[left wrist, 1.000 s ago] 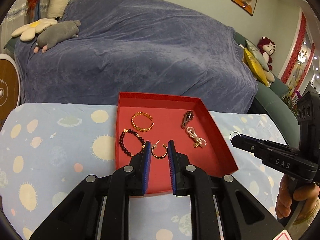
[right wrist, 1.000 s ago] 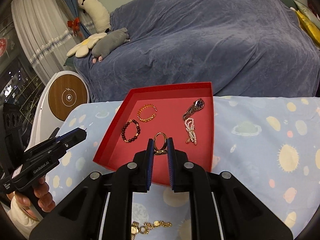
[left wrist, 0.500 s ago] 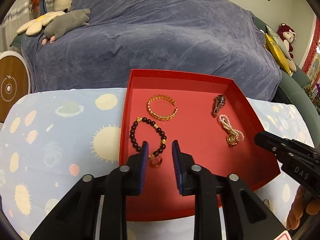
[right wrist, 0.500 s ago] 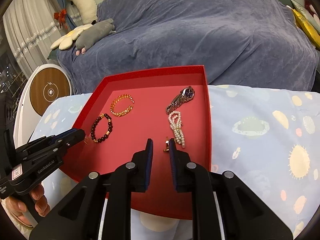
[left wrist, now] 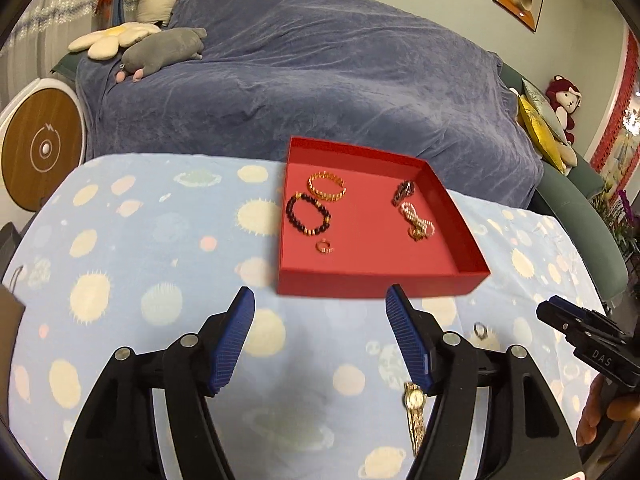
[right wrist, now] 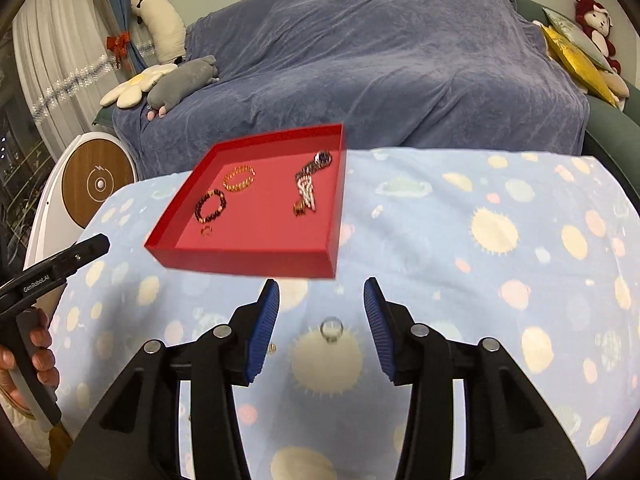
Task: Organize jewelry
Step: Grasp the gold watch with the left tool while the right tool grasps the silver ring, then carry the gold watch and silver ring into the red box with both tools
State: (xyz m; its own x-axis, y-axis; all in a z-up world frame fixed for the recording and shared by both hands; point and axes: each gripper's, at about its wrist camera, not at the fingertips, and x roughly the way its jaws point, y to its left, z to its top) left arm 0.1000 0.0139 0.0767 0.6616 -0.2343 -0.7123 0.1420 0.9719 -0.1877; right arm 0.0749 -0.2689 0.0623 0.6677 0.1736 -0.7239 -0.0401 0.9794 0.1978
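Observation:
A red tray sits on the blue patterned tablecloth. In it lie a gold chain bracelet, a dark bead bracelet, a small gold earring, a silver watch and a pearl piece with a gold earring. My left gripper is open and empty, in front of the tray. My right gripper is open and empty, with a silver ring on the cloth between its fingers. A gold watch lies by my left gripper's right finger.
A sofa under a blue-grey cover stands behind the table, with plush toys on it. A round wood-faced device stands at the left. The right gripper also shows in the left wrist view.
Both grippers have opened wide and drawn back from the tray. One earring now lies by the bead bracelet, the other by the pearls.

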